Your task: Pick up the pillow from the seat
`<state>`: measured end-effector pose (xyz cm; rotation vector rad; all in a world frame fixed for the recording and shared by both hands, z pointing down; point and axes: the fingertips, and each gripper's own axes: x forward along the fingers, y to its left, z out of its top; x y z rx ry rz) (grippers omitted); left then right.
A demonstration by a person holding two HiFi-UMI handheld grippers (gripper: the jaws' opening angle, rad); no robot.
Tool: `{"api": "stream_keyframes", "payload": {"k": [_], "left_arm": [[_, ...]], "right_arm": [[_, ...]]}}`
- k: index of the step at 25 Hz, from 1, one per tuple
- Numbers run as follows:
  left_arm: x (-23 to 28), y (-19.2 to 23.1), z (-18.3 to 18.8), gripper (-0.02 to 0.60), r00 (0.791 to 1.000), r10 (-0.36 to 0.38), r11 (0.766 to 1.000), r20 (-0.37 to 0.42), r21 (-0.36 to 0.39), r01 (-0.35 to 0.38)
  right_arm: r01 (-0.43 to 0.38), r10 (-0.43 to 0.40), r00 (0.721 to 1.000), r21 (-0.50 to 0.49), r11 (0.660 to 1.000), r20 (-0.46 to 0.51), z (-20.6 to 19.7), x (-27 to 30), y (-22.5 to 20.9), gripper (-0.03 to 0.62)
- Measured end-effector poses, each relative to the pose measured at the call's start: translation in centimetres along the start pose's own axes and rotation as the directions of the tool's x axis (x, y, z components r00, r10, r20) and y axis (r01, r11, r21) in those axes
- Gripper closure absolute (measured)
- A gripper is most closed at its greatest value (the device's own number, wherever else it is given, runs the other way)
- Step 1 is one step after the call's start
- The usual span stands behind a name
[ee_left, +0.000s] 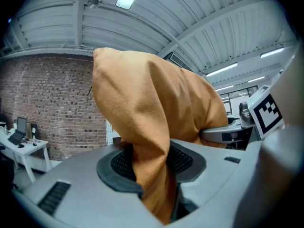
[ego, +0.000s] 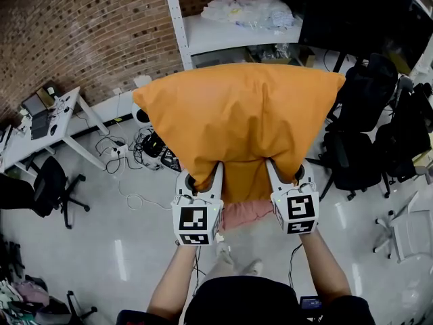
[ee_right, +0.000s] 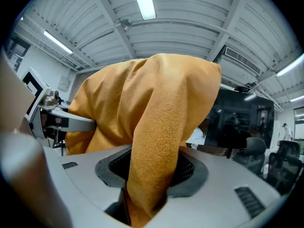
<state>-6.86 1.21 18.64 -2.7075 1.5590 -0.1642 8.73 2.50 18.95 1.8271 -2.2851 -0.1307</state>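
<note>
**Orange pillow held up in both tongs**

The orange pillow (ego: 243,120) hangs in the air at the centre of the head view, wide at the top and narrowing towards its lower edge. The left tongs (ego: 201,178) pinch a fold of that lower edge at the left, partly closed, with the cloth squeezed between the dark pads. The right tongs (ego: 287,175) grip a like fold at the right in the same way. The two stand side by side, a strip of pillow between them.

The pillow's top corners reach near the white shelf unit (ego: 223,32) at the upper middle. Black office chairs (ego: 365,100) crowd the right. At the left stand a white counter (ego: 67,110) and a black chair (ego: 51,181), with cables (ego: 128,147) on the floor (ego: 122,249). The grey floor at the lower left lies open.
</note>
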Motion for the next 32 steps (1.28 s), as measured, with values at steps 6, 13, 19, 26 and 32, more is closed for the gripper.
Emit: {"api": "stream_keyframes", "payload": {"k": [6, 13, 19, 26, 32], "left_arm": [[-2.7, -3.0, 0.3, 0.416, 1.000, 0.015, 1.000, 0.008, 0.007, -0.015], [-5.1, -6.1, 1.2, 0.416, 0.999, 0.032, 0.999, 0.024, 0.014, -0.033], [-5.2, -8.6, 3.1, 0.416, 0.998, 0.059, 0.998, 0.021, 0.003, -0.059], [-7.8, -10.4, 1.3, 0.414, 0.997, 0.074, 0.997, 0.029, 0.009, -0.074], [-8.4, -10.2, 2.8, 0.414, 0.996, 0.079, 0.997, 0.039, 0.026, -0.080]], "right_arm": [[-0.012, 0.012, 1.000, -0.001, 1.000, 0.021, -0.2, -3.8, -0.5, 0.396], [-0.032, 0.032, 0.998, -0.010, 0.999, 0.046, 0.1, -7.4, -1.4, 0.397], [-0.057, 0.057, 0.997, -0.017, 0.998, 0.054, 1.4, -9.0, -3.9, 0.396], [-0.072, 0.073, 0.995, -0.024, 0.997, 0.074, -0.5, -11.6, -2.9, 0.395], [-0.073, 0.074, 0.993, -0.016, 0.997, 0.092, 0.8, -12.0, -2.8, 0.395]]}}
